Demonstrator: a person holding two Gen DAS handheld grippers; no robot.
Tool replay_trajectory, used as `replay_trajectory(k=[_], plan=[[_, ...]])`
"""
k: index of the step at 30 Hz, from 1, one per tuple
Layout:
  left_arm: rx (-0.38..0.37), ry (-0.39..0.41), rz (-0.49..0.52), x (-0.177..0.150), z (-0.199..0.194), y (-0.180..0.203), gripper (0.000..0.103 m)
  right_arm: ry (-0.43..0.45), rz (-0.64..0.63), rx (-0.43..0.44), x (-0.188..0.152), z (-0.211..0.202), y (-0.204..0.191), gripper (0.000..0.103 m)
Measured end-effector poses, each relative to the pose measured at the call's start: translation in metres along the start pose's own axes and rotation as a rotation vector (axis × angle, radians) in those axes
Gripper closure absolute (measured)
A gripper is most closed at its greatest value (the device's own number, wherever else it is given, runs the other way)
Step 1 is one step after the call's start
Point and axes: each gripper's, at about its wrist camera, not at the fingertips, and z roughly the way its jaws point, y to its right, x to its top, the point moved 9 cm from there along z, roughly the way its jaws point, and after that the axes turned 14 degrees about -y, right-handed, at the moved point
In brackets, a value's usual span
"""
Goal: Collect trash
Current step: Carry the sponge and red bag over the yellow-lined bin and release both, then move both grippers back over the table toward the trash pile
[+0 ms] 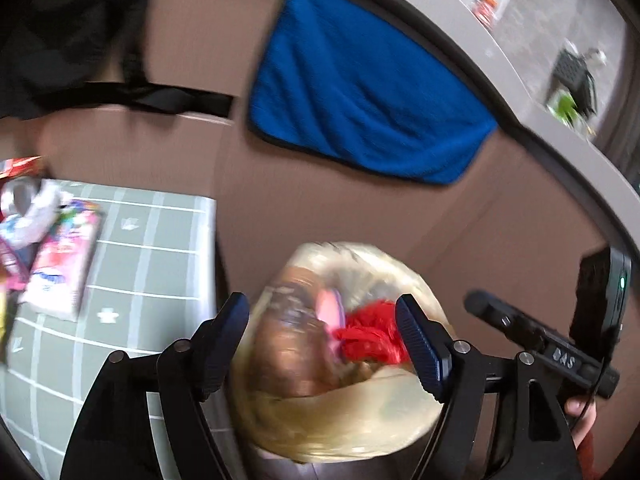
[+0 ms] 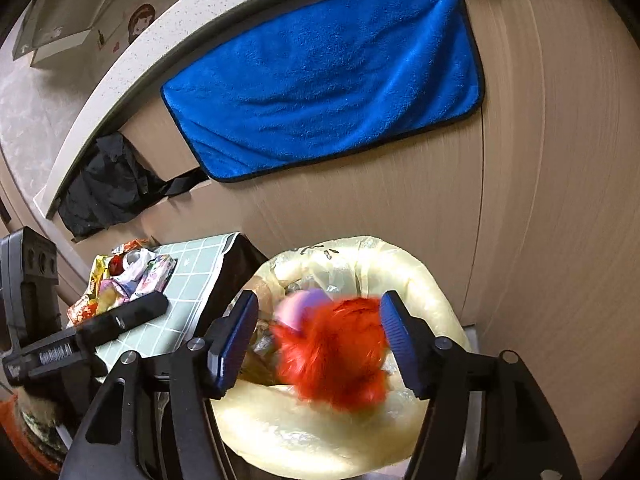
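**Observer:** Where does the trash stand right now?

**Operator:** I have both grippers over the bin (image 2: 320,420), the one lined with a pale, translucent bag rolled over its rim. It sits on the floor just beside the low table with the green grid mat (image 2: 188,292), close against the cabinet front. I judge it is put there so that things travel only a short way from mat to bin.

**Observer:** And what is going in?

**Operator:** A crumpled red wrapper (image 2: 336,356), blurred, above the bin's mouth with a pink piece (image 2: 300,306) beside it. In the right wrist view it shows between my right gripper (image 2: 318,340) pads but, as far as the blur lets me judge, touches neither. So I read it as let go over the bin.

**Observer:** The jaws, then?

**Operator:** Both stand wide. The right grips nothing. My left gripper (image 1: 324,340) is spread across the bin's mouth too; the red wrapper appears close against its right pad, but that is likely only sight line, since the pads are far too far apart to pinch it.

**Observer:** What is left?

**Operator:** A heap of wrappers (image 2: 120,284) on the far end of the mat, plus a pink packet (image 1: 60,256). The blue towel (image 2: 324,80) hanging on the cabinet is not my concern.
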Motion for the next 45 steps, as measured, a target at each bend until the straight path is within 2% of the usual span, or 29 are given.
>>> replay_trajectory(k=[2, 6, 13, 17, 23, 30, 37, 41, 45], plan=[[0.025, 0.037, -0.023, 0.002, -0.016, -0.018, 0.026, -0.001, 0.001, -0.005, -0.001, -0.002, -0.003, 0.041], [0.126, 0.101, -0.046, 0.0, -0.05, -0.064, 0.023, 0.013, -0.018, -0.046, -0.002, -0.007, -0.013, 0.04], [0.282, 0.204, -0.148, -0.032, -0.13, -0.16, 0.023, 0.089, -0.111, -0.056, 0.009, -0.018, -0.071, 0.04], [0.327, 0.252, -0.23, -0.059, -0.176, -0.209, 0.022, 0.095, -0.148, 0.001, 0.005, -0.011, -0.113, 0.04], [0.365, 0.303, -0.331, -0.101, -0.24, -0.262, 0.022, 0.043, -0.191, 0.098, -0.012, 0.012, -0.18, 0.04], [0.44, 0.351, -0.327, -0.142, -0.318, -0.267, 0.022, 0.039, -0.328, 0.095, -0.042, 0.009, -0.256, 0.04], [0.562, 0.428, -0.329, -0.178, -0.399, -0.254, 0.021, 0.056, -0.366, 0.143, -0.06, 0.001, -0.286, 0.04], [0.586, 0.44, -0.329, -0.177, -0.421, -0.252, 0.021, 0.071, -0.359, 0.171, -0.059, -0.003, -0.295, 0.04], [0.558, 0.422, -0.295, -0.161, -0.412, -0.253, 0.016, 0.091, -0.36, 0.171, -0.057, -0.002, -0.301, 0.04]])
